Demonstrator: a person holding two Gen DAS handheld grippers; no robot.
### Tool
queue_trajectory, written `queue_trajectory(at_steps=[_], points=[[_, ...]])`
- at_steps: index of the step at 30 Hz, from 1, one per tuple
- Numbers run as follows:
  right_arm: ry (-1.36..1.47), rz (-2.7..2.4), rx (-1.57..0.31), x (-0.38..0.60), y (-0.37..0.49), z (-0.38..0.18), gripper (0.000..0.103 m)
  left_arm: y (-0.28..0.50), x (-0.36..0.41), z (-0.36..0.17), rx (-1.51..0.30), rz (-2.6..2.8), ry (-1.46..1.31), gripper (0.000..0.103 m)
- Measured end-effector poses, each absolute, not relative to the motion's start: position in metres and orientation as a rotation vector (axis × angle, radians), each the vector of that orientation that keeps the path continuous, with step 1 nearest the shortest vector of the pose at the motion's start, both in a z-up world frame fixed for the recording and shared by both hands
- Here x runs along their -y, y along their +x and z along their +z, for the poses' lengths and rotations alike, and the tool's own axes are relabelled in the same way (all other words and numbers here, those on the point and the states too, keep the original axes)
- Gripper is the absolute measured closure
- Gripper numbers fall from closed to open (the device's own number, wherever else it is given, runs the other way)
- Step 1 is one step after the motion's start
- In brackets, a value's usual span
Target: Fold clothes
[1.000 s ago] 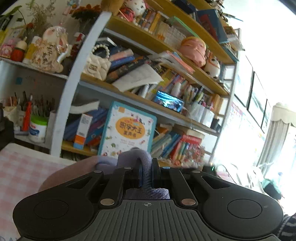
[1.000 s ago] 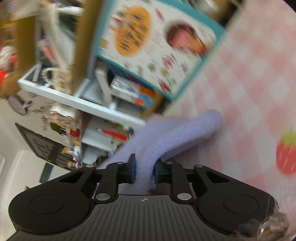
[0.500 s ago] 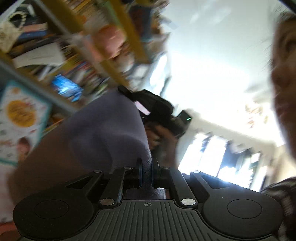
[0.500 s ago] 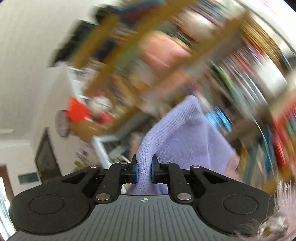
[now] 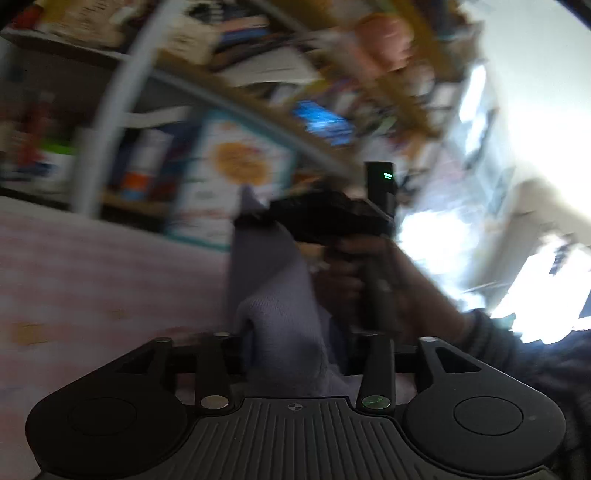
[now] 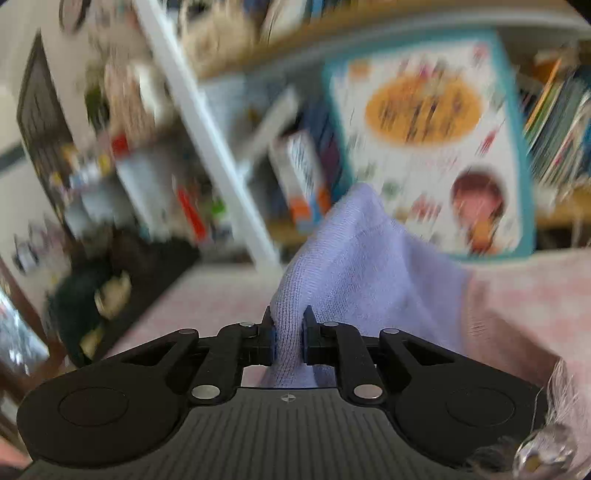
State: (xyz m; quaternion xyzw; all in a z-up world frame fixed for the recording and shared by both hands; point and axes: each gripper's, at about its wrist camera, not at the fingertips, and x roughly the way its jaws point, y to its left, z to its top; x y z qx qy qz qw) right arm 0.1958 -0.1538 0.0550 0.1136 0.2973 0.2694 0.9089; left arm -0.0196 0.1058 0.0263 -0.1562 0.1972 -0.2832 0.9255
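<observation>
Fold looks barely begun – the lilac knit garment (image 5: 280, 332) hangs in the air over the pink tabletop (image 5: 92, 280), not laid flat yet. Left gripper (image 5: 295, 354): fingers opening, cloth loose btwn them, running up twd 12 o'clock. Right gripper (image 6: 289, 339): fingers clamped on a pinch of garment (image 6: 354, 258), rest draping twd 2 o'clock.

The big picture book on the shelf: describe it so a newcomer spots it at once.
Behind the pink table stands a crowded bookshelf. On its lowest level a picture book faces outward. Its teal border and orange oval set it apart from the spine-out books beside it.
</observation>
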Motion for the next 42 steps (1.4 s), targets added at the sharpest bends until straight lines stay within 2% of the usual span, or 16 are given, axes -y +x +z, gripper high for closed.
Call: queue_trajectory(at_steps=[2, 6, 8, 10, 14, 16, 25, 33, 37, 42], points=[[0.229, 0.6, -0.621, 0.138, 0.199, 0.043, 0.092, -0.021, -0.119, 0.027, -0.379, -0.499, -0.312, 0.044], [0.188, 0.678, -0.666, 0.105, 0.211, 0.037, 0.088, -0.019, -0.139, 0.039, -0.283, -0.433, -0.378, 0.04], [0.15, 0.679, -0.651, 0.098, 0.208, 0.036, 0.066, -0.013, -0.137, 0.048, -0.249, -0.422, -0.399, 0.039], [0.121, 0.686, -0.631, 0.097, 0.202, 0.038, 0.054, -0.007, -0.132, 0.054, -0.232, -0.42, -0.405, 0.038], [0.085, 0.693, -0.571, 0.123, 0.178, 0.05, 0.04, 0.011, -0.108, 0.065, -0.25, -0.451, -0.369, 0.037], [0.068, 0.674, -0.548, 0.146, 0.162, 0.055, 0.037, 0.016, -0.095, 0.066, -0.264, -0.459, -0.324, 0.037], [0.063, 0.421, -0.594, 0.256, 0.098, 0.035, 0.035, 0.033, -0.034, 0.077, -0.278, -0.483, -0.049, 0.037], [0.137, 0.211, -0.592, 0.331, 0.053, 0.018, 0.035, 0.068, 0.019, 0.065, -0.392, -0.541, 0.13, 0.038], [0.11, 0.137, -0.58, 0.35, 0.042, 0.016, 0.035, 0.08, 0.048, 0.047, -0.49, -0.588, 0.277, 0.052], [0.13, 0.099, -0.612, 0.37, 0.029, 0.005, 0.036, 0.066, 0.079, 0.028, -0.503, -0.684, 0.437, 0.052]])
